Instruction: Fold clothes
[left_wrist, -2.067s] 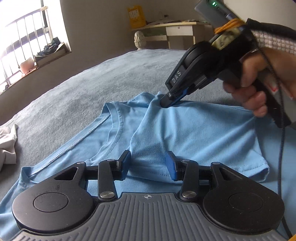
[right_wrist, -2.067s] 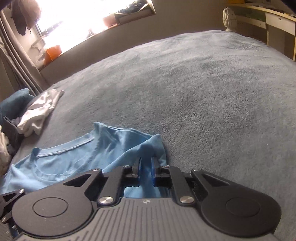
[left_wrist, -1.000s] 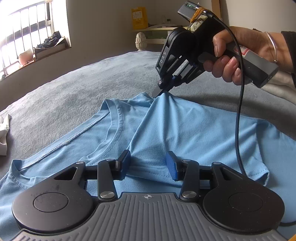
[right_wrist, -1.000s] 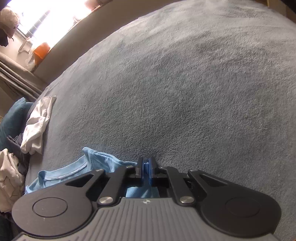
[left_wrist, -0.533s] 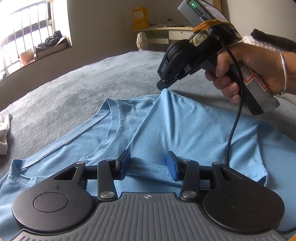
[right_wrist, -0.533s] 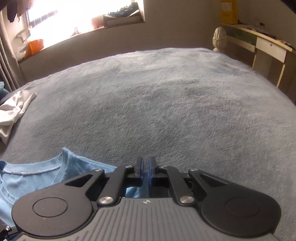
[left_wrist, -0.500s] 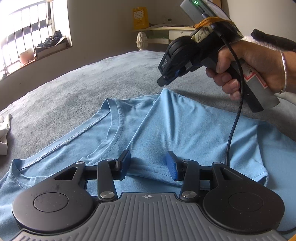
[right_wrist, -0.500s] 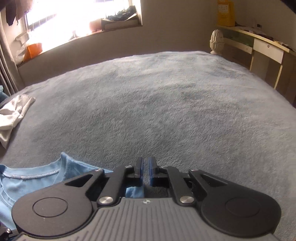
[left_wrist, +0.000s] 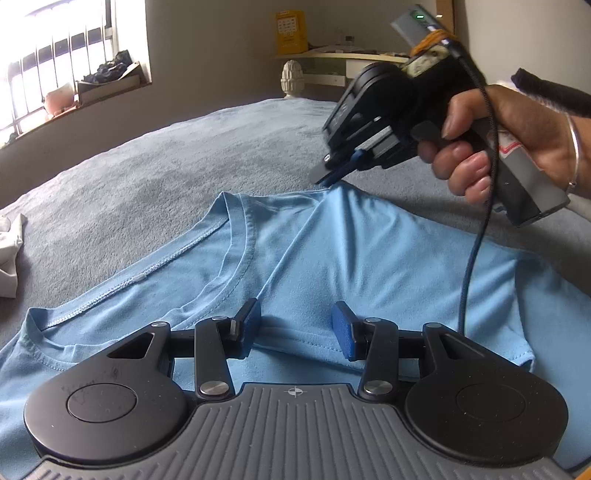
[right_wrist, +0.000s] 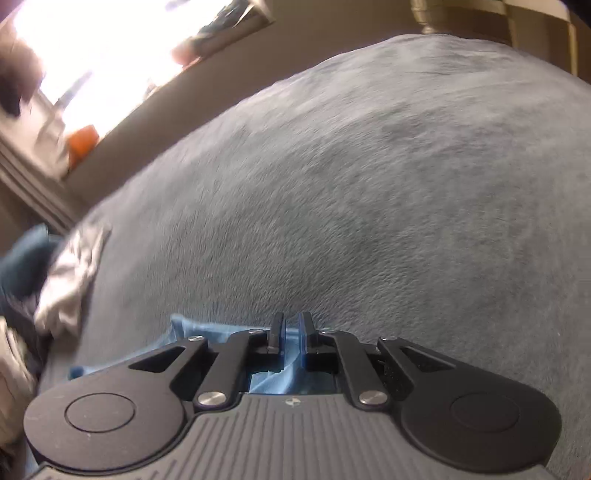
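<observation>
My left tool (left_wrist: 295, 325) gapes empty over the blue shirt (left_wrist: 369, 258); my right tool (left_wrist: 327, 179), nearly closed, seems off the folded-in sleeve. Most folds remain.

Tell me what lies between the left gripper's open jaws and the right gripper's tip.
Only the folded-over sleeve panel of the blue T-shirt, smooth fabric running from the left gripper up to the right gripper, as the left wrist view shows.

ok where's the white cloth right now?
The white cloth lies crumpled at the far left edge of the left wrist view, on the grey blanket, apart from the blue t-shirt and its collar.
</observation>
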